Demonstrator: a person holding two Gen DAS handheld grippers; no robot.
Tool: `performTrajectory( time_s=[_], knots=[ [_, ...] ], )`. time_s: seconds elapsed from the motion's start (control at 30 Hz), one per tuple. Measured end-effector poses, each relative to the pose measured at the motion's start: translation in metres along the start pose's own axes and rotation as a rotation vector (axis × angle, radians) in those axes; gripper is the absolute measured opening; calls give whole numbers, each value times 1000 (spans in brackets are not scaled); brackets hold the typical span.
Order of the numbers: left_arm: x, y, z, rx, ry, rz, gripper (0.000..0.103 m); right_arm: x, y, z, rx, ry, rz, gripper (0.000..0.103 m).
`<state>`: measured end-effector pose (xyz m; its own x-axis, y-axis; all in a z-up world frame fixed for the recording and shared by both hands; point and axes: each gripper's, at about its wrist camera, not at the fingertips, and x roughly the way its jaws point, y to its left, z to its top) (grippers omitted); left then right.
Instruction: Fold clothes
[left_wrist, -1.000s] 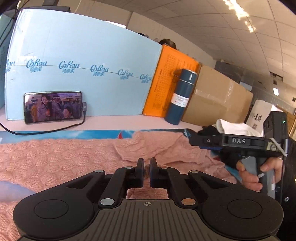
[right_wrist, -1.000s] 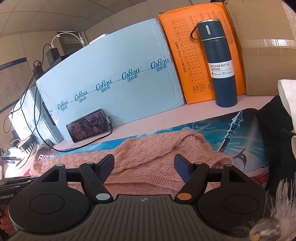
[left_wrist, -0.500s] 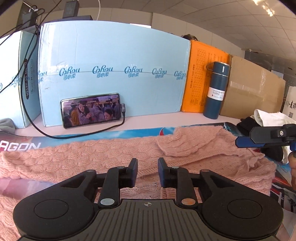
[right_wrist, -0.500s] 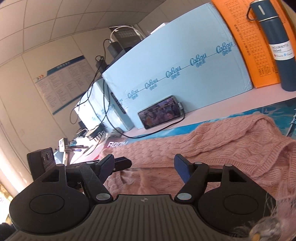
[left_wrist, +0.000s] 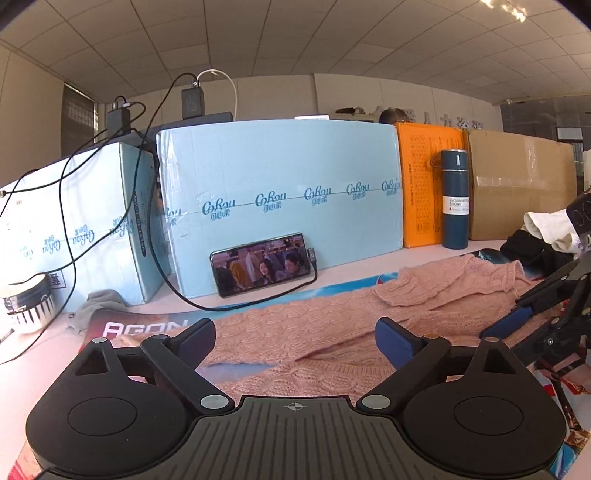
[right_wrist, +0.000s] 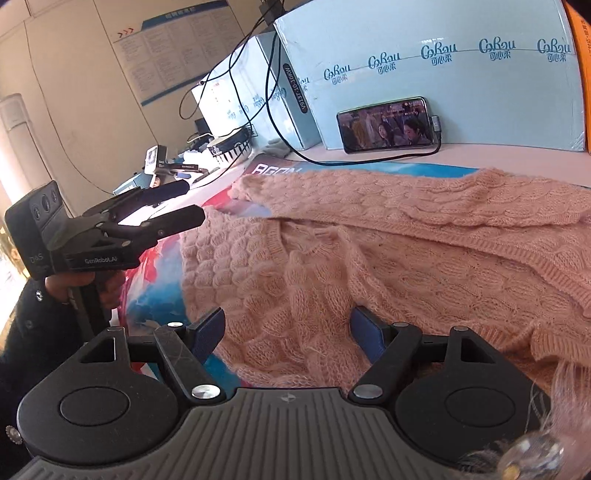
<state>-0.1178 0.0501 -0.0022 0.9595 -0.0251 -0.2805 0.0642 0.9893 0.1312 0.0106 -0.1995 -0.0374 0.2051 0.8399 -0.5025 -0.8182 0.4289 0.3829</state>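
Left gripper (left_wrist: 294, 341) held spread wide, nothing gripped, above pink knit sweater (left_wrist: 332, 332). Right gripper (right_wrist: 286, 334) likewise held apart, sweater folds seen between pads, no grip made. Sweater spread across printed mat (left_wrist: 140, 326). Phone (left_wrist: 263, 264) propped farther back against blue box (left_wrist: 280, 184).

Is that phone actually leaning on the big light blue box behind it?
Touching. In the left wrist view the phone stands on its long edge, tilted back, its top edge resting against the front of the light blue box; no gap shows between them.
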Motion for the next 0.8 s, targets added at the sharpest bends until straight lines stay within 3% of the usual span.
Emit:
performTrajectory(
  time_s=[0.1,0.2,0.33,0.4,0.57,0.7,0.8],
  knots=[
    [-16,-4,-6,72,-20,-68,98,-7,6,-4,-42,-33,-9,79],
    [-33,-16,-13,201,-28,-133,102,-17,21,-10,-154,-67,-118,91],
    [-39,-26,-20,314,5,-169,103,-30,41,-19,-303,-105,-260,96],
    [-37,-31,-21,334,8,-186,103,-34,49,-29,-378,-58,-311,97],
    [-31,-45,-24,385,15,-231,103,-32,55,-49,-498,87,-536,97],
    [-26,-56,-27,426,22,-266,103,-22,57,-54,-599,85,-635,98],
    [-12,-62,-25,452,42,-245,103,-7,59,-53,-694,55,-707,99]
  ],
)
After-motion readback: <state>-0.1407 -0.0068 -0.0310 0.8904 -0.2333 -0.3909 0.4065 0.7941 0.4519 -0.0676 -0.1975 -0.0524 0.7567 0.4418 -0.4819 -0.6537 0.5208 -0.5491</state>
